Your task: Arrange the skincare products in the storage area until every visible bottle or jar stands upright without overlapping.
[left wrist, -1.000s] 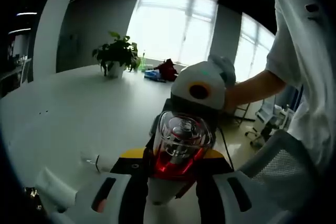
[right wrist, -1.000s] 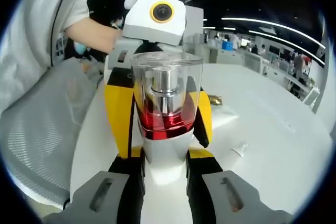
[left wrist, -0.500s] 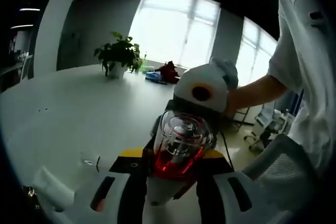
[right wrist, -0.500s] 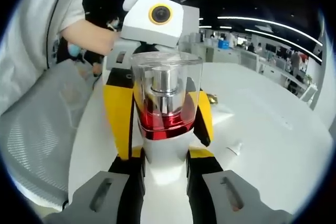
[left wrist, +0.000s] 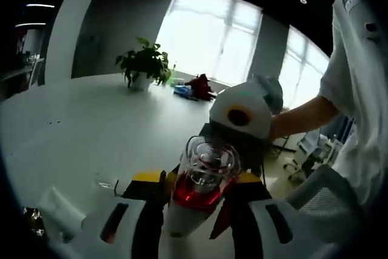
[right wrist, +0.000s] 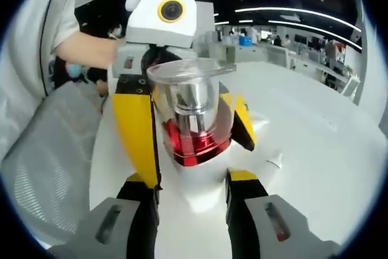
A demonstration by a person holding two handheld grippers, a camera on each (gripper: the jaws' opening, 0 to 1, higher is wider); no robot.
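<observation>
A bottle (left wrist: 203, 177) with a white body, red collar and clear cap is held in the air between both grippers, tilted. In the left gripper view my left gripper (left wrist: 194, 216) is shut on its white body, and the right gripper's yellow fingers (left wrist: 147, 178) flank it from behind. In the right gripper view the bottle (right wrist: 194, 125) leans right, with the left gripper's yellow fingers (right wrist: 134, 125) pressed against its sides. My right gripper (right wrist: 193, 192) stands with its jaws spread apart on either side of the white base.
Below lies a white table (left wrist: 79, 125) with a potted plant (left wrist: 142, 65) at its far side, plus a white tube (left wrist: 54, 207) and a small item (right wrist: 276, 162). A mesh chair (right wrist: 48, 168) and a person's arm (right wrist: 85, 43) are close by.
The right gripper's jaws have spread wider. The bottle has tilted, looking nearer in the right gripper view and smaller in the left gripper view. Both views have shifted a little.
</observation>
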